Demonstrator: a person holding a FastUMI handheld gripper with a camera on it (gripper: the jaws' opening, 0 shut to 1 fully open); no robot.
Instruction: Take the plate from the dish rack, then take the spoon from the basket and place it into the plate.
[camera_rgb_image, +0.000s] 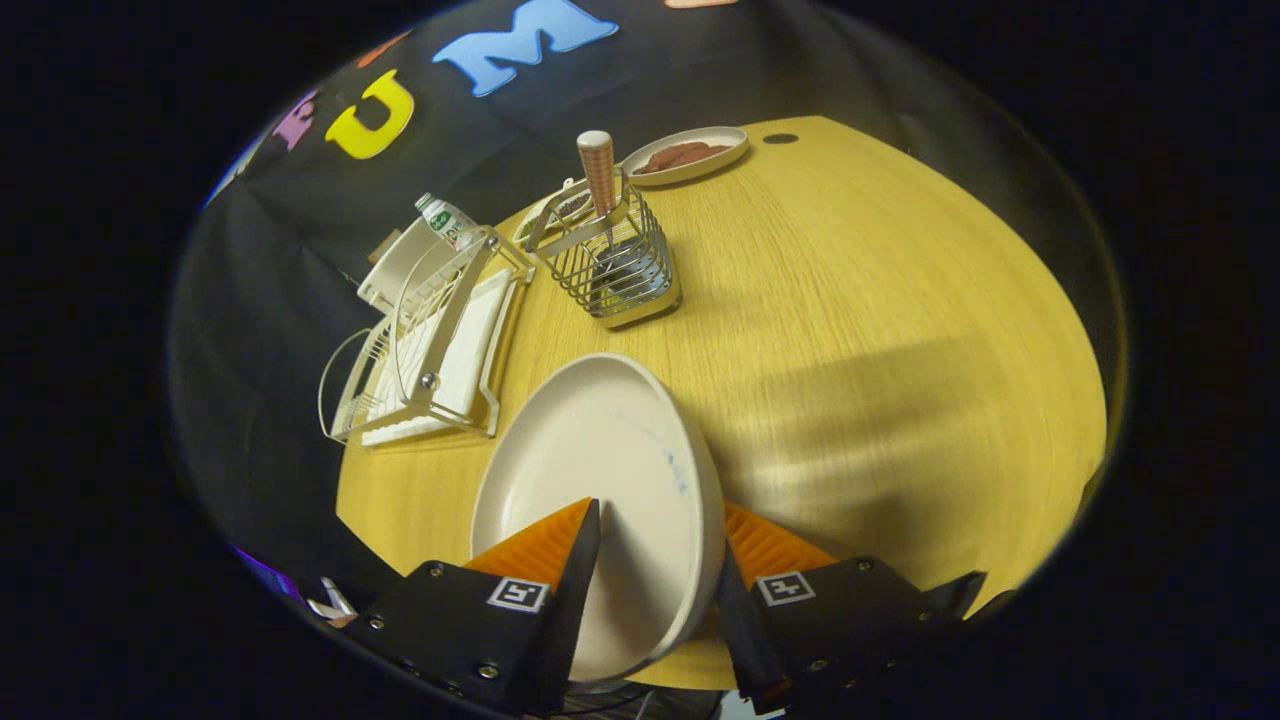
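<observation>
**Plate in the gripper, spoon in its basket**

The gripper (655, 545) has its two fingers clamped on the round cream-white ceramic plate (600, 480), one finger lying across the plate's inner face and the other behind its rim, so the plate is pinched edge-on between them and tilted above the light wooden desk (880, 330). The plate sits over the near part of the desk, just ahead of the fingers. Beyond it, along the desk's left edge, stands the white wire dish rack (430, 340) on its white tray, with no plate in its slots. Just beside the rack, further in from that edge, is the square metal wire basket (615, 265); the spoon with an orange-checked handle (598, 172) stands upright in it, handle up. At the far edge of the desk lies an oval cream dish holding brown food (686, 155). A small plastic bottle with a green label (446, 220) shows behind the rack.
</observation>
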